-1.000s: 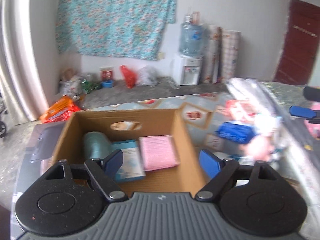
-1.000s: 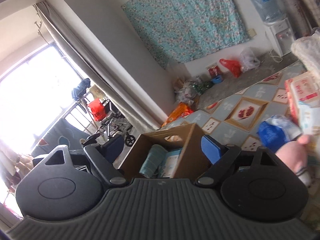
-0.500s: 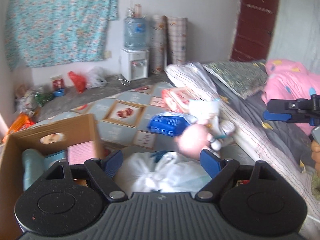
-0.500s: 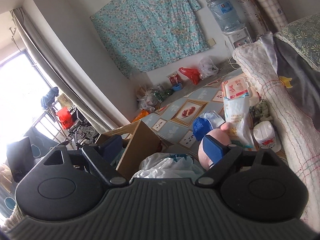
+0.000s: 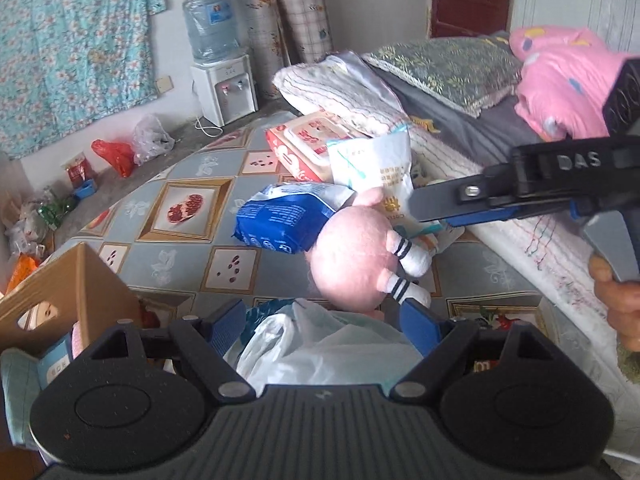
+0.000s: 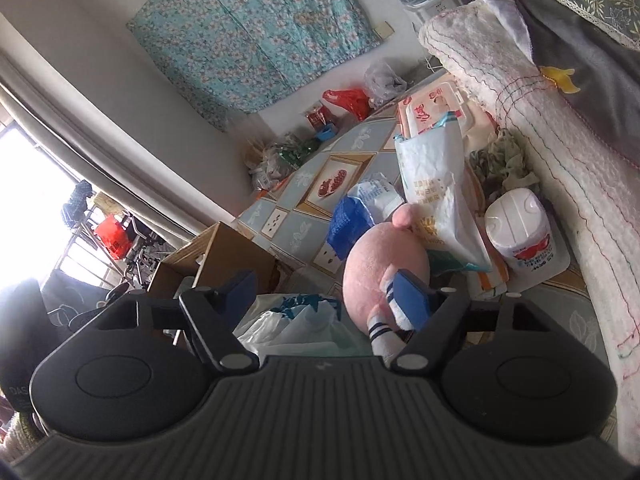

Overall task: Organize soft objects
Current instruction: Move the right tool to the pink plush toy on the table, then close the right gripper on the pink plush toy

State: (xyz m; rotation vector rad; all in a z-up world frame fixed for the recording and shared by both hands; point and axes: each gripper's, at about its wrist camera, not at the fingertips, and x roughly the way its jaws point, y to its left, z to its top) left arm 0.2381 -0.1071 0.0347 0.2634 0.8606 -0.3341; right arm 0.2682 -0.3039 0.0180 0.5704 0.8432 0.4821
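Observation:
A pink plush toy (image 5: pixel 352 256) with striped white legs lies on the patterned mat against a blue pack (image 5: pixel 280 216), a white pouch (image 5: pixel 376 164) and a red-and-white wipes pack (image 5: pixel 308 144). My left gripper (image 5: pixel 322 326) hangs open above a white plastic bag (image 5: pixel 320 344), just short of the toy. In the left wrist view my right gripper (image 5: pixel 440 210) reaches in from the right, over the toy. In its own view the right gripper (image 6: pixel 326 294) is closing. The plush toy (image 6: pixel 380 268) and its leg sit by the right finger, and no pad presses on anything.
An open cardboard box (image 5: pixel 80 292) with folded cloths stands at the left. A mattress edge (image 5: pixel 540 248) with pillows runs along the right. A white canister (image 6: pixel 520 232) and a green rag (image 6: pixel 500 160) lie beside the pile. A hand (image 5: pixel 616 300) holds the right gripper's handle.
My left gripper swung from above the box to the right, down over the white bag and the toy. The right gripper dropped toward the pile and its jaws narrowed.

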